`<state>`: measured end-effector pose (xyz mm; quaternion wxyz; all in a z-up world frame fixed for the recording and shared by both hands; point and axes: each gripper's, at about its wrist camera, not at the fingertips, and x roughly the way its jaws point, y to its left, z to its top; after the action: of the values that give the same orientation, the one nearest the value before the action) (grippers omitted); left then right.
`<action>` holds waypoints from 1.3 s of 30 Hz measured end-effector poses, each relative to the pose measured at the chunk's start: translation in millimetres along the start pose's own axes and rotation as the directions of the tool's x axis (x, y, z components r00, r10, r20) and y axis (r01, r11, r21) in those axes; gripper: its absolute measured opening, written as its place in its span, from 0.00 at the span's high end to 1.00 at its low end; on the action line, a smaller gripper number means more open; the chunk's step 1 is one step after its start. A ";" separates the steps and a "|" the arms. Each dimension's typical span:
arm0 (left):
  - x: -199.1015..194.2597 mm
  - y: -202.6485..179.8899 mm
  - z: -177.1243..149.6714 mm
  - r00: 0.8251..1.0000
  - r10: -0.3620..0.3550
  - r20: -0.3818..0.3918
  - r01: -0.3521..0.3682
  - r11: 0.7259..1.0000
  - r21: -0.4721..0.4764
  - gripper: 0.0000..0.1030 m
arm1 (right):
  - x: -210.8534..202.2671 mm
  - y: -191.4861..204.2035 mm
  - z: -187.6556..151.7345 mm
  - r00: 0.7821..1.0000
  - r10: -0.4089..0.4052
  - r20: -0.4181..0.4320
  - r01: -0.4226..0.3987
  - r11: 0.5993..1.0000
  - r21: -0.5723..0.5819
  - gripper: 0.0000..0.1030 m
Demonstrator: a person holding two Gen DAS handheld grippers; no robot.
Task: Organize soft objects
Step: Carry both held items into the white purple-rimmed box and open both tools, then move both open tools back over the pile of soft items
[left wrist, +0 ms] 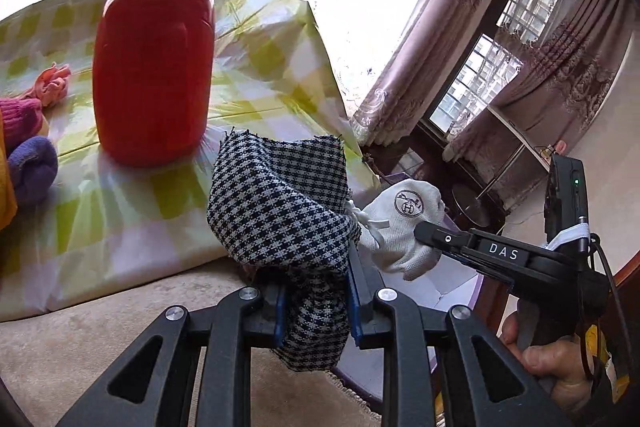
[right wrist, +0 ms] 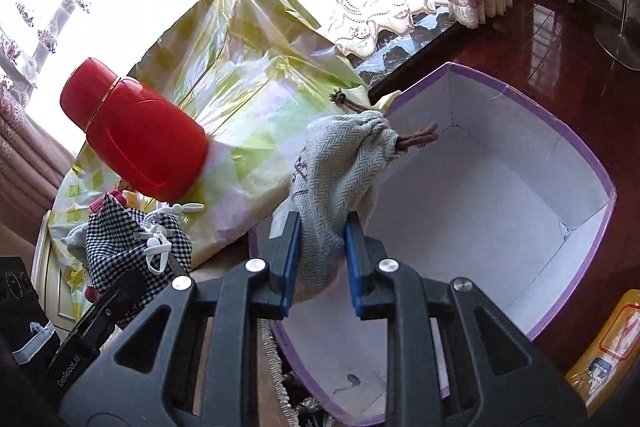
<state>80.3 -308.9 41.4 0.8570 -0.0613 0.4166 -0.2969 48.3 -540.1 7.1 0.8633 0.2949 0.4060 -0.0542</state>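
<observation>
Herringbone pouch (right wrist: 340,183) between right fingers (right wrist: 290,259)

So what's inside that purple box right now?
The purple box shows bare white walls and floor, with only a small dark speck. The herringbone pouch in the right tool and both covers the near corner.

Left wrist view: looking close along its fingers toward the red flask (left wrist: 154,47) on the checked tablecloth (left wrist: 260,59). Right wrist view: facing down into the purple-rimmed box (right wrist: 560,131). Sharing flask, tablecloth, houndstooth pouch (left wrist: 280,203).
</observation>
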 end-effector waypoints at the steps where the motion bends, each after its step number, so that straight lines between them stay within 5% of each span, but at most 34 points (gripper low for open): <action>1: 6.9 -5.4 1.2 1.000 0.000 -0.019 0.000 1.000 0.014 0.76 | 1.3 -5.8 2.1 1.000 -0.003 -0.001 0.003 1.000 0.012 0.76; 7: 51.2 -27.1 12.6 0.992 0.025 -0.123 -0.015 0.996 0.083 0.75 | 12.6 -32.7 4.5 1.000 -0.016 -0.025 0.017 0.997 0.071 0.76; 10: 77.5 -36.0 13.6 0.980 0.053 -0.194 -0.030 0.992 0.120 0.61 | 22.1 -40.8 1.4 0.999 -0.011 -0.048 0.016 0.996 0.093 0.76; 12: 93.1 -34.2 12.4 0.968 0.094 -0.231 -0.065 0.990 0.127 0.44 | 28.0 -46.6 -1.3 0.998 -0.012 -0.054 0.017 0.995 0.098 0.76; 16: 110.6 -20.6 7.5 0.937 0.175 -0.303 -0.154 0.984 0.093 0.43 | 47.3 -52.6 -6.4 0.996 -0.017 -0.093 0.027 0.994 0.102 0.76; 25: 79.0 6.0 8.1 0.960 0.154 -0.234 -0.169 0.985 -0.046 0.41 | 72.7 -61.7 -14.8 0.985 -0.035 -0.168 0.052 0.994 0.100 0.85; 34: 56.6 24.4 4.7 0.970 0.138 -0.198 -0.164 0.979 -0.121 0.40 | 77.4 -65.4 -5.1 0.974 -0.088 -0.209 0.101 0.993 0.056 0.84; 36: 51.9 29.2 2.8 0.975 0.120 -0.187 -0.148 0.978 -0.144 0.40 | 72.4 -73.3 -5.3 0.963 -0.131 -0.237 0.146 0.988 0.043 0.62; 37: 48.5 31.9 1.7 0.977 0.114 -0.180 -0.142 0.978 -0.155 0.40 | 68.4 -79.3 -5.6 0.958 -0.151 -0.243 0.168 0.984 0.051 0.35; 38: 44.7 34.6 0.5 0.979 0.107 -0.173 -0.136 0.977 -0.164 0.40 | 62.8 -86.1 -5.7 0.956 -0.168 -0.240 0.189 0.980 0.066 0.20; 39: 40.8 36.4 -0.3 0.981 0.104 -0.165 -0.132 0.976 -0.171 0.40 | 56.7 -91.5 -6.0 0.956 -0.182 -0.228 0.204 0.976 0.077 0.20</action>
<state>116.1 -302.0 0.7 0.8291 -0.0906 0.5102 -0.2100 51.4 -603.5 -80.0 0.7879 0.3007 0.5227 -0.1252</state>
